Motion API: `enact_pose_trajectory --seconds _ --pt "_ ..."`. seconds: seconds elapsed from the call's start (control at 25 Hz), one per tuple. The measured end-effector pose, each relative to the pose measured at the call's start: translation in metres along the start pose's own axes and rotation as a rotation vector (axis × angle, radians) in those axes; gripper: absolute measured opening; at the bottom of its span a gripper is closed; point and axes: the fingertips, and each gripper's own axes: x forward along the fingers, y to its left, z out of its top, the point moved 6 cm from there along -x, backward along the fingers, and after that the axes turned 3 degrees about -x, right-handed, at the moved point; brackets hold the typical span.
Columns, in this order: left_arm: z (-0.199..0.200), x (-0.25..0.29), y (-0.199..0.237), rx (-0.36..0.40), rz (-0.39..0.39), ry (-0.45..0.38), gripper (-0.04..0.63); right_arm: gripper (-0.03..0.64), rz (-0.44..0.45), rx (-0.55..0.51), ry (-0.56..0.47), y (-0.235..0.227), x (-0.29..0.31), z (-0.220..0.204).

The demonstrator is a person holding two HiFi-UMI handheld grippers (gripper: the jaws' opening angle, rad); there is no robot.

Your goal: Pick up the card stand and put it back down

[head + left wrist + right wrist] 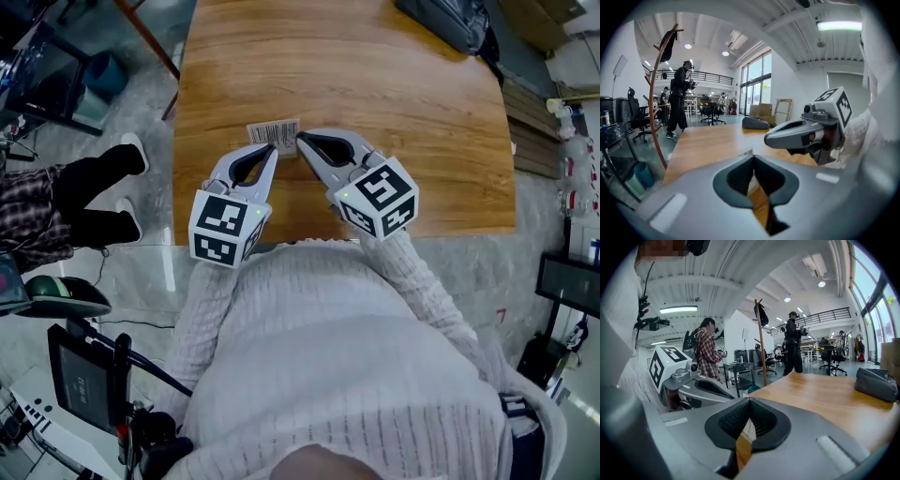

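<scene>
The card stand (272, 131), a small white card with a barcode, sits on the wooden table (375, 84) near its front edge. Both grippers hover just in front of it, tips pointing at it. My left gripper (275, 148) is shut with its tip at the card's lower right part. My right gripper (300, 139) is shut too, its tip beside the card's right edge. Neither grips the card as far as I can see. In the left gripper view the shut jaws (753, 157) hide all but a white edge of the card stand (746, 153). The right gripper view shows shut jaws (749, 400).
A dark bag (445, 21) lies at the table's far right. A curved wooden coat rack (656, 93) stands off the table's left side. A seated person's legs (94, 192) are on the floor at the left. People stand further back in the room (793, 345).
</scene>
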Motion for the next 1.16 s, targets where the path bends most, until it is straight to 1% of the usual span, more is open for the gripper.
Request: enact_pose_trajectory --seconds 0.28,0.44,0.68,1.0,1.16 --pt "0.0015 0.0034 -0.0038 -0.012 -0.036 -0.007 0.009 0.0 0.032 -0.022 0.03 0.0056 0.0019 -0.0022" --pt "0.0013 0.0035 -0.0044 -0.011 -0.044 -0.005 0.009 -0.001 0.027 -0.029 0.033 0.0061 0.0012 -0.001" --pt "-0.0013 0.0029 -0.0036 -0.039 -0.046 0.012 0.009 0.0 0.025 -0.025 0.043 0.0075 -0.0001 -0.0016" --pt "-0.0064 0.0041 -0.008 -0.045 -0.061 0.031 0.009 0.0 0.02 -0.02 0.054 0.0089 -0.0019 -0.0065" --pt "-0.0075 0.0023 -0.009 -0.066 -0.07 0.028 0.009 0.0 0.019 -0.015 0.053 0.0099 -0.0027 -0.0065"
